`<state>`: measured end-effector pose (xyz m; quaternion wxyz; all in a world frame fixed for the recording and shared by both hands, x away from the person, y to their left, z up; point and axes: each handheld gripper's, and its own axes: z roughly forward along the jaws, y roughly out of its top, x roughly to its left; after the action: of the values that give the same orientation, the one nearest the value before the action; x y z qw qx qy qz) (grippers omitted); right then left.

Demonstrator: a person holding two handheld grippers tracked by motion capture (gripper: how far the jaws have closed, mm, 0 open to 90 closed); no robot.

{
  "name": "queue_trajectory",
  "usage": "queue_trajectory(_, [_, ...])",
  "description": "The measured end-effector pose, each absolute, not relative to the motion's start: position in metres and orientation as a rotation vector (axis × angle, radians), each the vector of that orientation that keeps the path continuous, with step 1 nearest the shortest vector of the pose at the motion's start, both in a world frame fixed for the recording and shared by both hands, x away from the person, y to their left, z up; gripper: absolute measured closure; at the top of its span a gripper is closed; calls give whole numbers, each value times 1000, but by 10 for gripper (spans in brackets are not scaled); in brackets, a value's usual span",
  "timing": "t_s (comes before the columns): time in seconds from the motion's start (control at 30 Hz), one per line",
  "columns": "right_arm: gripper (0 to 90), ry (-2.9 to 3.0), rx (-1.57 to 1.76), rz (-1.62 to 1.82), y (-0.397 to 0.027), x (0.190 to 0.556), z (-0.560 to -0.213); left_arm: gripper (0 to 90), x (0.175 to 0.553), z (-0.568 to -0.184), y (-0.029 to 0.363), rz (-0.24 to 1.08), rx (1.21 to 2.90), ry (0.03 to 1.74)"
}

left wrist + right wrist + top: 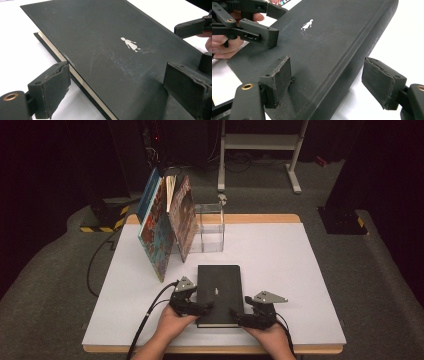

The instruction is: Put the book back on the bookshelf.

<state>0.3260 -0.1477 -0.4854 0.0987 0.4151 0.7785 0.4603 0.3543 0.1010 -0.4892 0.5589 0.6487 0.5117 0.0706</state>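
Grippers (209, 306) (235, 314) apparently straddling black book (218, 287), white table (280, 265)

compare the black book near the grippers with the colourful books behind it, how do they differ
The black book lies flat on the white table; the colourful books stand on edge, leaning together beside a clear box.
The black book's cover is plain dark with one small white figure; the colourful books have busy patterned covers.
The black book sits between the left gripper and right gripper; the colourful books stand apart from both.
All are closed.
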Motion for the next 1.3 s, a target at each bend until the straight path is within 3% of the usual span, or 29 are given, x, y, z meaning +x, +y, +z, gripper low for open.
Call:
queue_trajectory(0.83, [231, 2300, 1226, 1380, -148, 326, -485, 92, 357, -481, 98, 206, 1549, 1182])
queue_trajectory(1.3, [233, 2297, 1223, 1386, -148, 326, -485, 223, 368, -478, 107, 206, 1505, 1192])
